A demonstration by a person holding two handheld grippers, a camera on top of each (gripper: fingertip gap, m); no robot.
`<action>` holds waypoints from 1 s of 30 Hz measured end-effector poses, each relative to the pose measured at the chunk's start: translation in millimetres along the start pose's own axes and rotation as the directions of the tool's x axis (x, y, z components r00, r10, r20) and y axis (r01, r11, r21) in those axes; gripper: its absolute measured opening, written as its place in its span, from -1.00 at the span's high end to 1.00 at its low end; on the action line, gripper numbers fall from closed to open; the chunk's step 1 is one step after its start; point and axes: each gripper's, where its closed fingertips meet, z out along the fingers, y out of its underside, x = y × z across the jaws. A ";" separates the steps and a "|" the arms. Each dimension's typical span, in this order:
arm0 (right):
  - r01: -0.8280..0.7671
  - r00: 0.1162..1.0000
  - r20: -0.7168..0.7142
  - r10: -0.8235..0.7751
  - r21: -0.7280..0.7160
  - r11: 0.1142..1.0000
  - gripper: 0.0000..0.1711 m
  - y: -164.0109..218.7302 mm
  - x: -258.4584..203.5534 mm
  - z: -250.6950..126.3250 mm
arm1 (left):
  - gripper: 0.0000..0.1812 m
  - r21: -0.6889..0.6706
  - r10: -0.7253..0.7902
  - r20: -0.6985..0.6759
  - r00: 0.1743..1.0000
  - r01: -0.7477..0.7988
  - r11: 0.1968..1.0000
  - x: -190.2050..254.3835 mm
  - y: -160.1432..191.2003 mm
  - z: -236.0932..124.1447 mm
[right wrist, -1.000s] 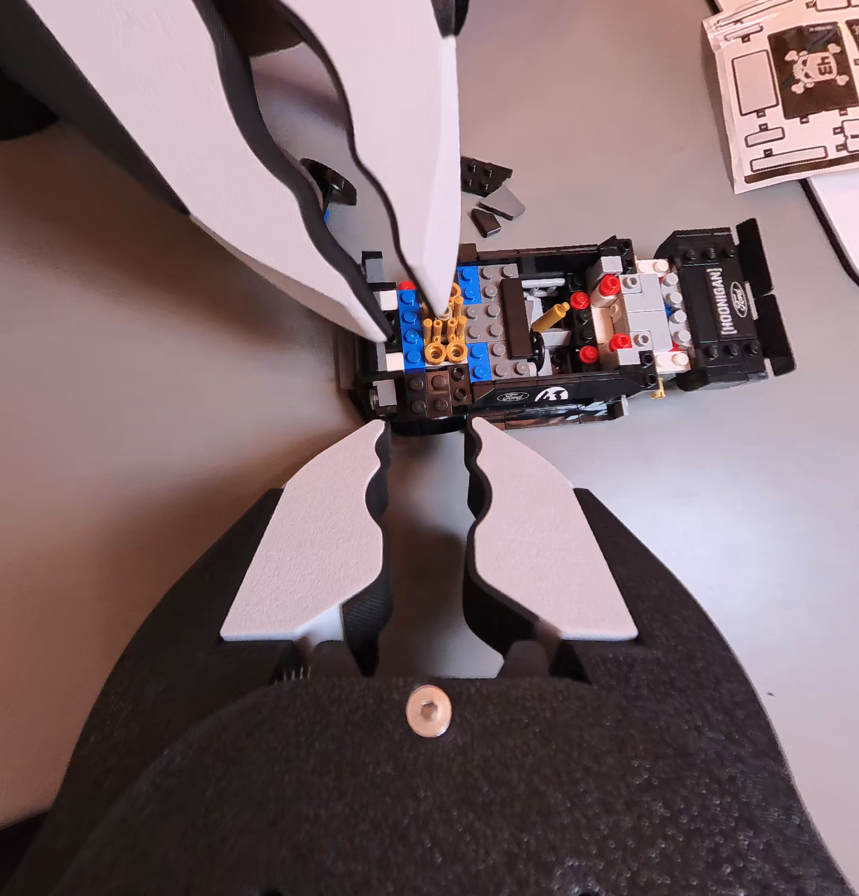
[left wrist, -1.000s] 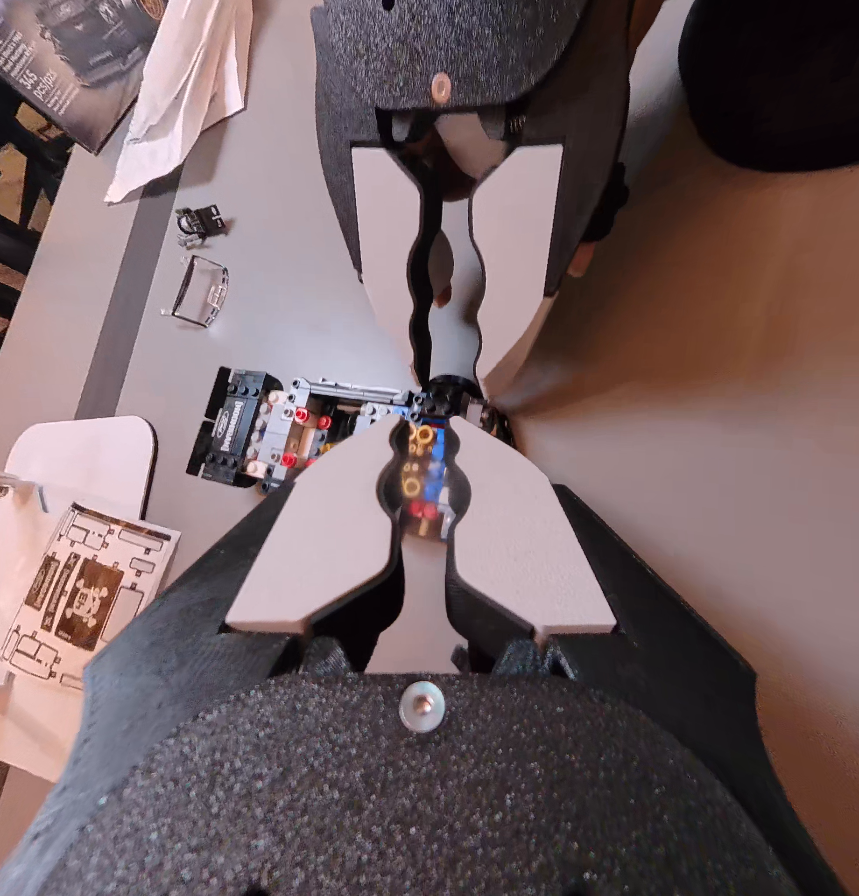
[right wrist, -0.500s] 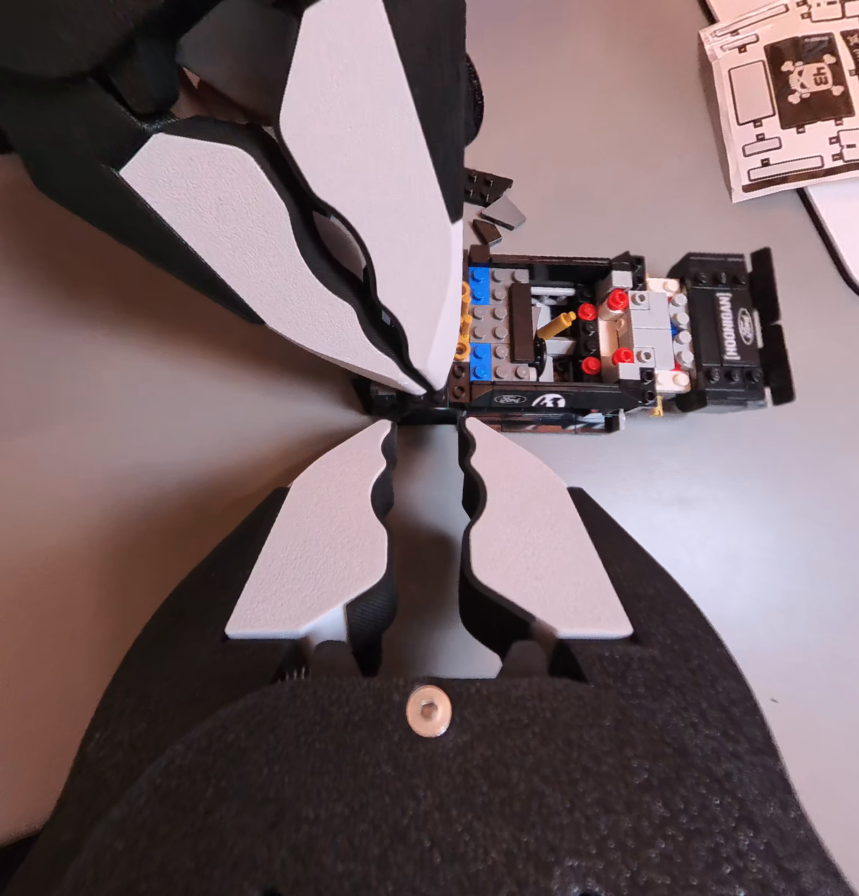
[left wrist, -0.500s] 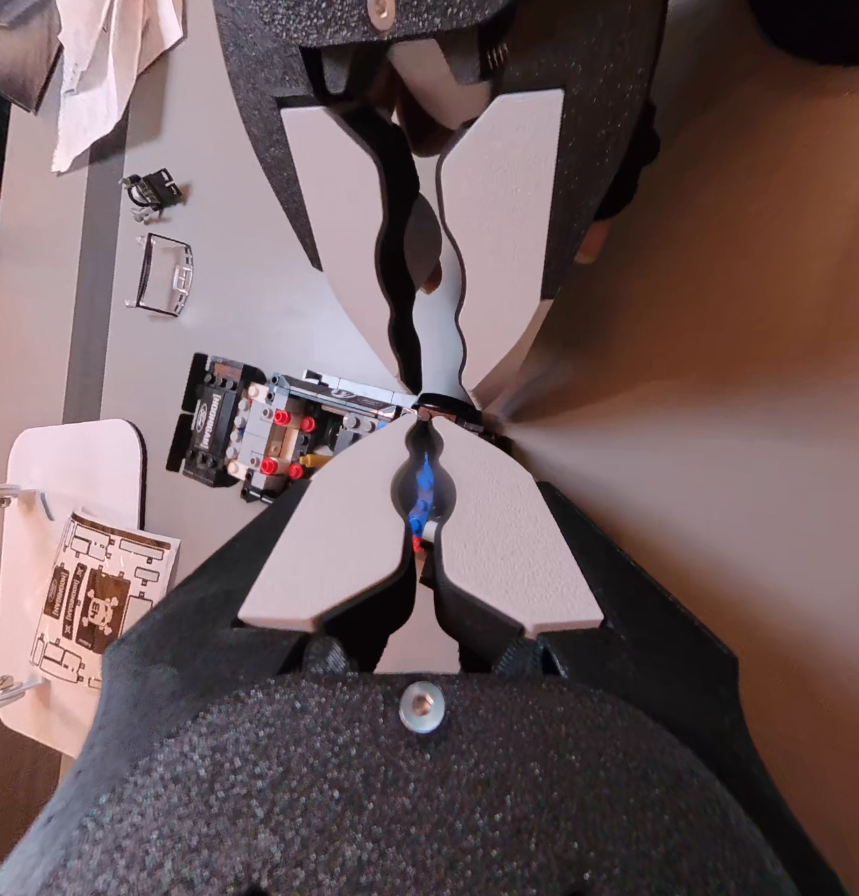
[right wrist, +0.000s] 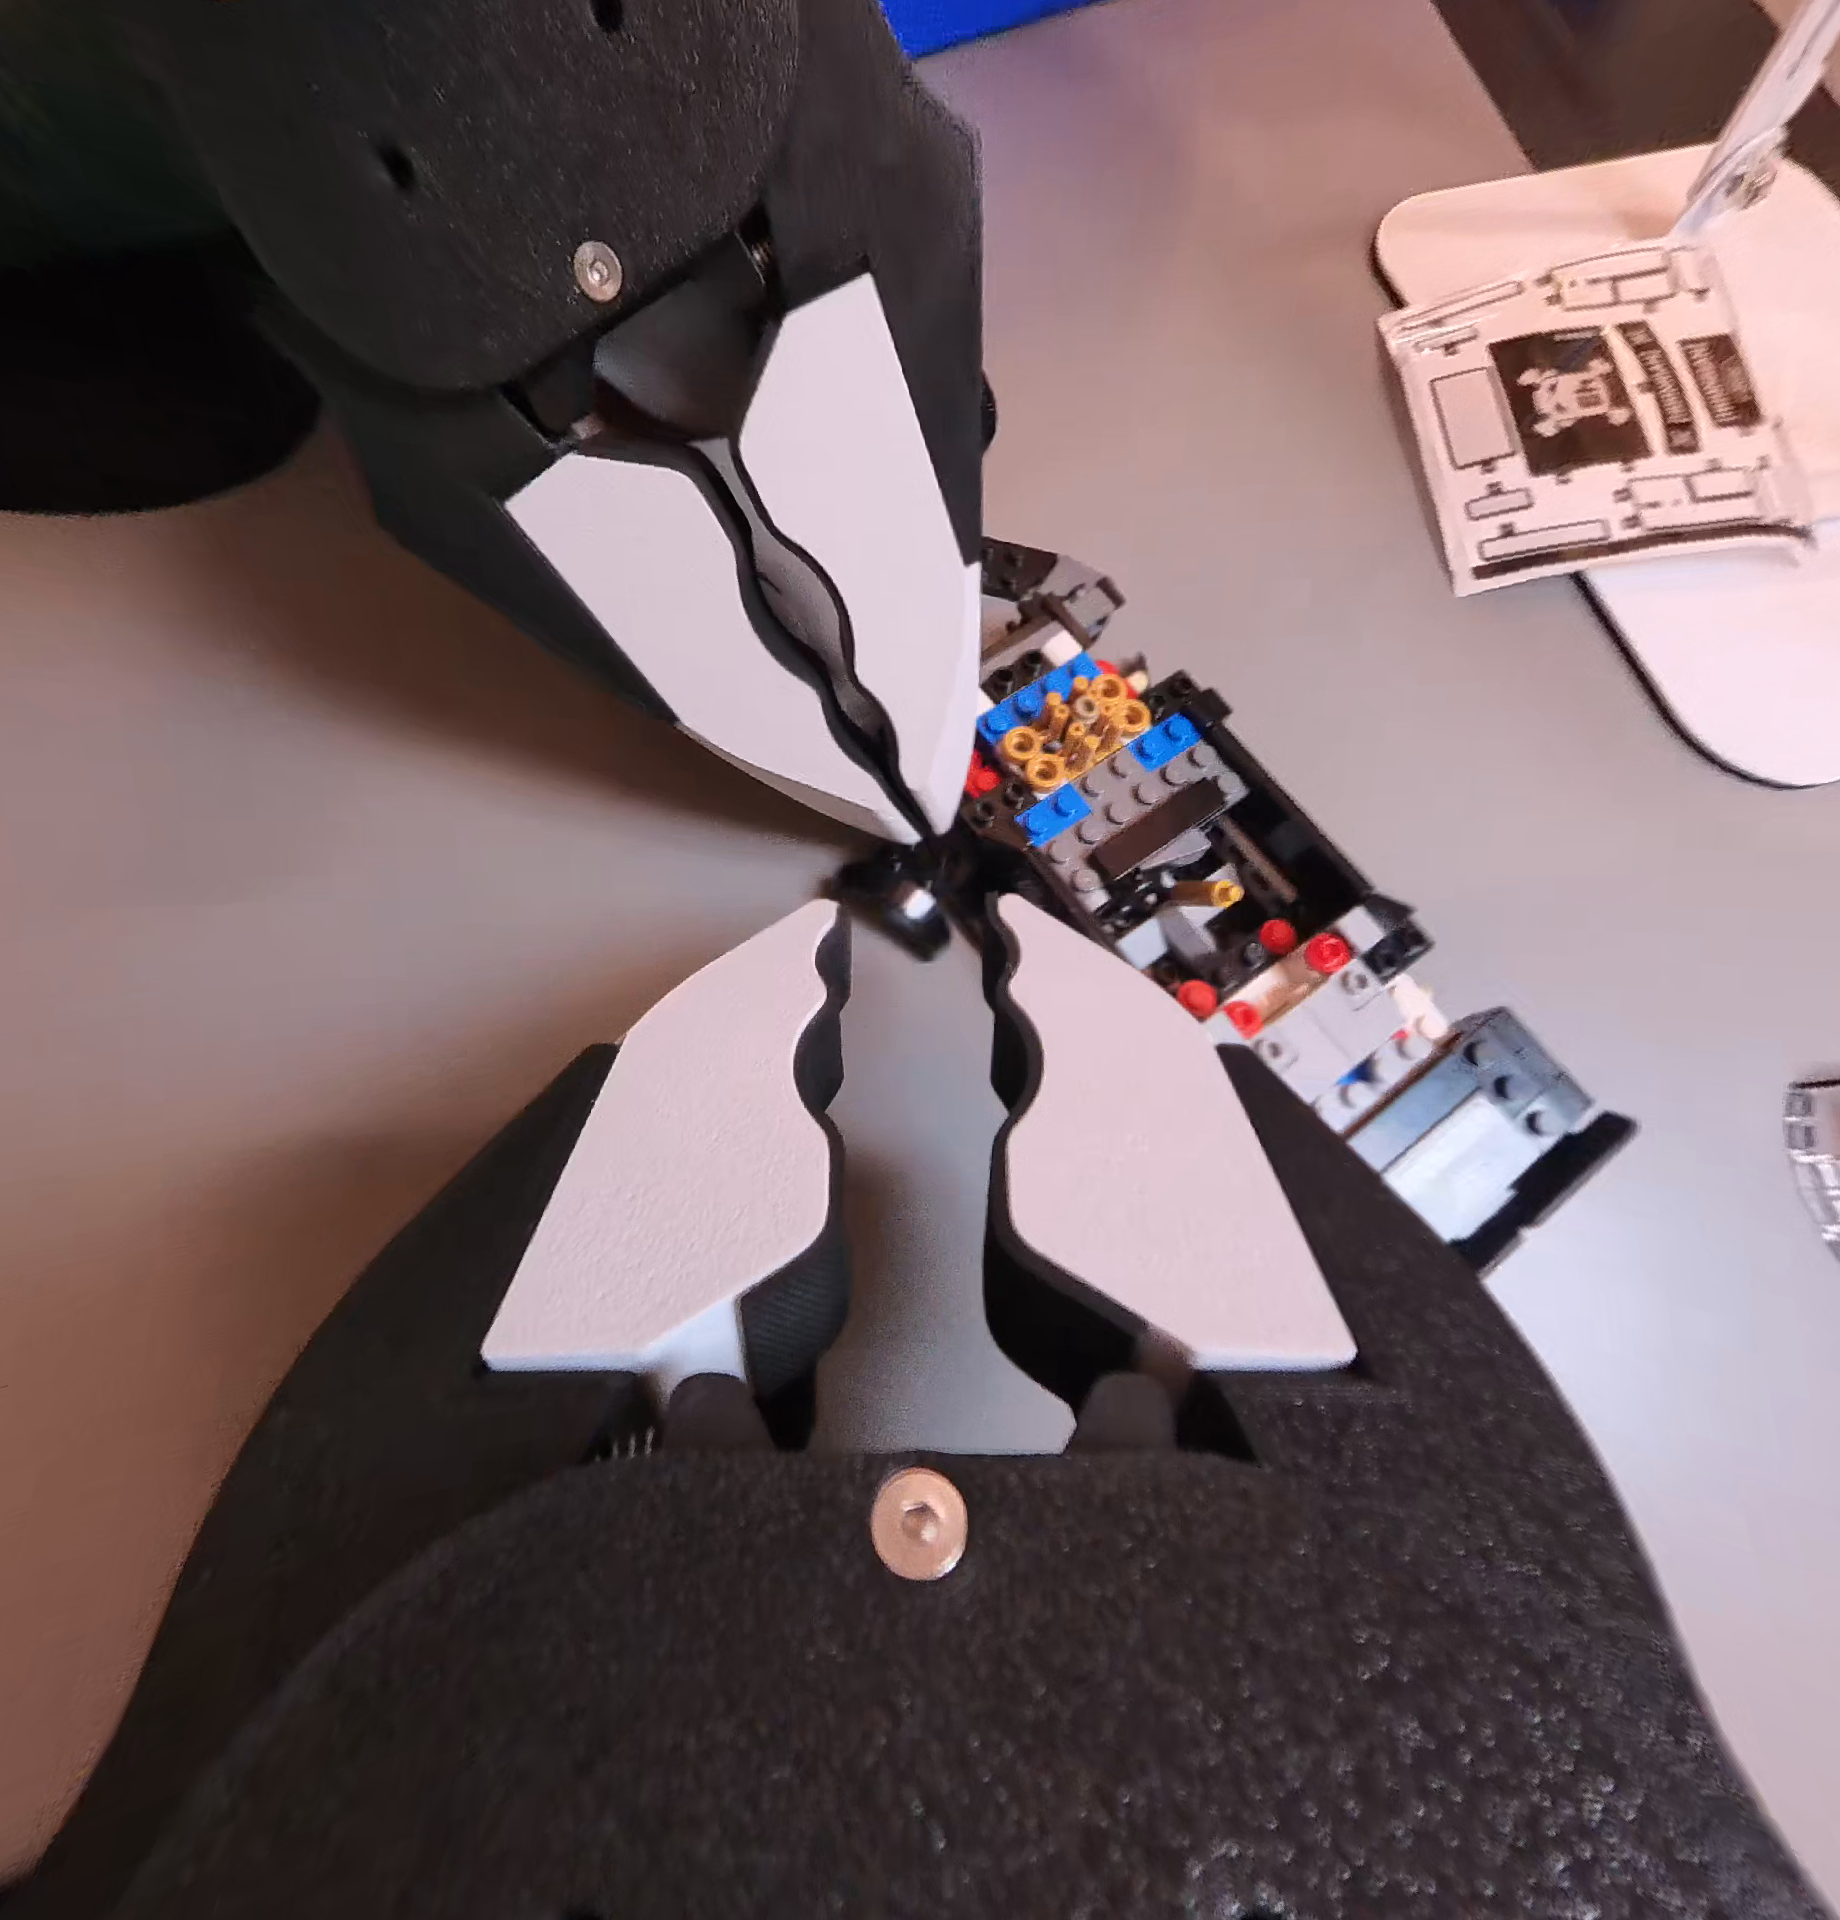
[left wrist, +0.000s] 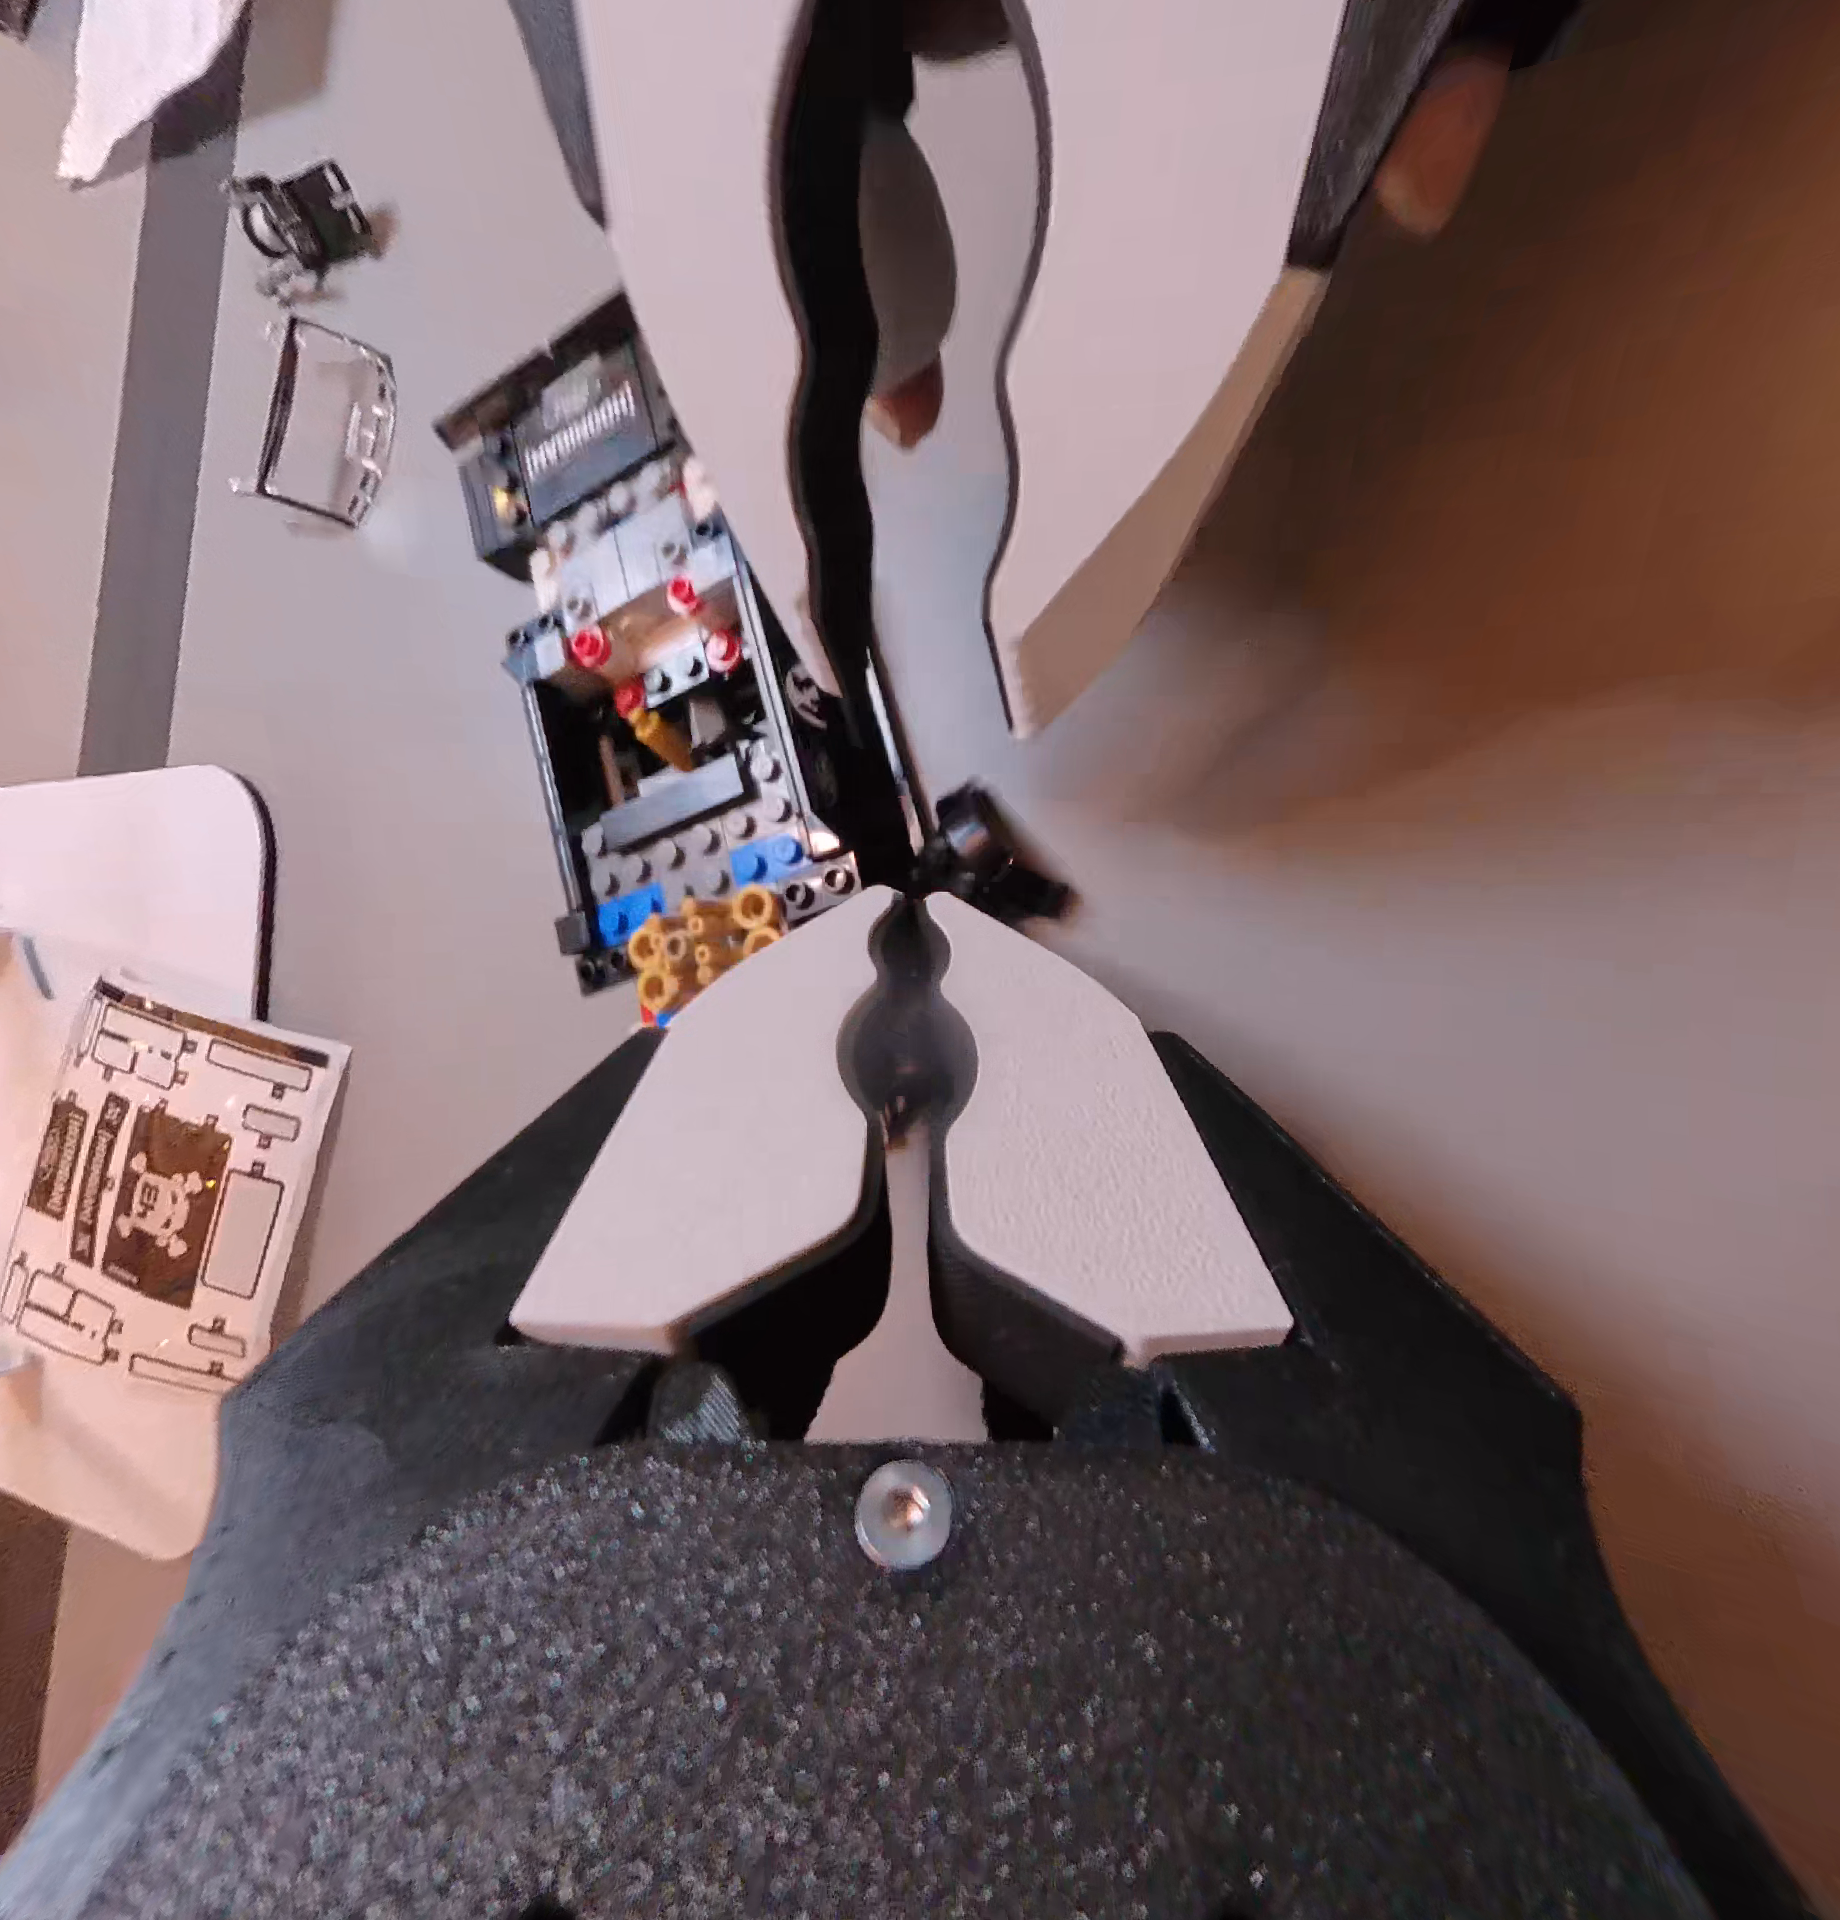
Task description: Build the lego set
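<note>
Lego car [right wrist: 1155, 821] on table; left gripper [left wrist: 908, 909] pinched on small black piece [right wrist: 911, 909]; right gripper [right wrist: 916, 914] agape beside it.

Glossy plastic lego car [left wrist: 667, 727], matt table [left wrist: 428, 675]

sticker sheet [right wrist: 1581, 416]: print, unreadable | lego car [left wrist: 667, 748] rear plate: lettering blurred

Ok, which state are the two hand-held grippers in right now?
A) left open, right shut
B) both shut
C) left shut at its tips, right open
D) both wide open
C: the left hand-held gripper has its tips pinched together beside the small black lego piece, while the right hand-held gripper shows a clear gap.
</note>
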 end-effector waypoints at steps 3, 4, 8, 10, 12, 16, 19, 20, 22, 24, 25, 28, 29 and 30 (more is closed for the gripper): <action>0.038 0.999 -0.025 -0.038 -0.023 0.999 0.70 -0.4 4.6 5.0 | 1.00 0.014 -0.010 0.015 1.000 0.010 1.000 -3.4 2.5 1.3; 0.040 0.999 -0.020 -0.041 -0.026 0.999 0.70 -0.4 4.2 6.1 | 1.00 0.021 -0.013 0.016 1.000 0.012 1.000 -4.5 2.5 -0.5; 0.077 0.997 -0.003 -0.077 -0.037 0.996 0.70 3.6 -1.8 8.1 | 0.96 0.099 -0.074 0.010 0.997 0.073 0.992 -14.5 0.7 -17.2; 0.081 0.997 0.004 -0.081 -0.043 0.996 0.70 6.0 -4.2 9.2 | 0.89 0.154 -0.149 -0.009 0.989 0.149 0.977 -22.8 1.2 -27.5; 0.079 0.997 0.010 -0.079 -0.043 0.996 0.70 6.9 -5.9 10.4 | 0.80 0.200 -0.221 -0.023 0.975 0.221 0.955 -32.2 3.4 -36.5; 0.082 0.997 0.012 -0.081 -0.055 0.995 0.70 9.5 -6.7 13.0 | 0.50 0.221 -0.320 -0.073 0.944 0.329 0.918 -41.9 15.3 -40.3; 0.080 0.997 0.021 -0.079 -0.059 0.995 0.70 11.5 -8.8 15.0 | 0.29 0.183 -0.359 -0.124 0.925 0.377 0.908 -37.9 23.4 -29.9; 0.081 0.997 0.025 -0.080 -0.060 0.995 0.70 12.2 -9.6 15.6 | 0.24 0.169 -0.362 -0.133 0.923 0.381 0.909 -36.2 24.8 -25.7; 0.081 0.996 0.029 -0.079 -0.062 0.995 0.70 13.6 -10.5 16.2 | 0.18 0.127 -0.354 -0.153 0.923 0.373 0.919 -30.7 27.4 -17.8; 0.074 0.997 0.033 -0.072 -0.062 0.995 0.70 14.8 -10.7 16.2 | 0.19 0.103 -0.329 -0.154 0.932 0.347 0.932 -27.0 27.8 -13.5; 0.070 0.997 0.032 -0.068 -0.061 0.996 0.70 15.2 -10.2 15.8 | 0.21 0.098 -0.317 -0.146 0.937 0.333 0.938 -26.4 27.4 -12.8; 0.058 0.998 0.029 -0.057 -0.060 0.996 0.70 17.2 -8.4 13.5 | 0.37 0.098 -0.281 -0.150 0.948 0.297 0.950 -20.0 23.5 -15.5; 0.055 0.998 0.030 -0.053 -0.063 0.996 0.70 18.7 -7.9 12.4 | 0.40 0.104 -0.270 -0.158 0.950 0.288 0.952 -16.4 20.9 -16.7; 0.052 0.998 0.034 -0.050 -0.067 0.996 0.70 20.6 -8.0 11.3 | 0.41 0.106 -0.258 -0.164 0.952 0.277 0.955 -12.6 18.7 -17.7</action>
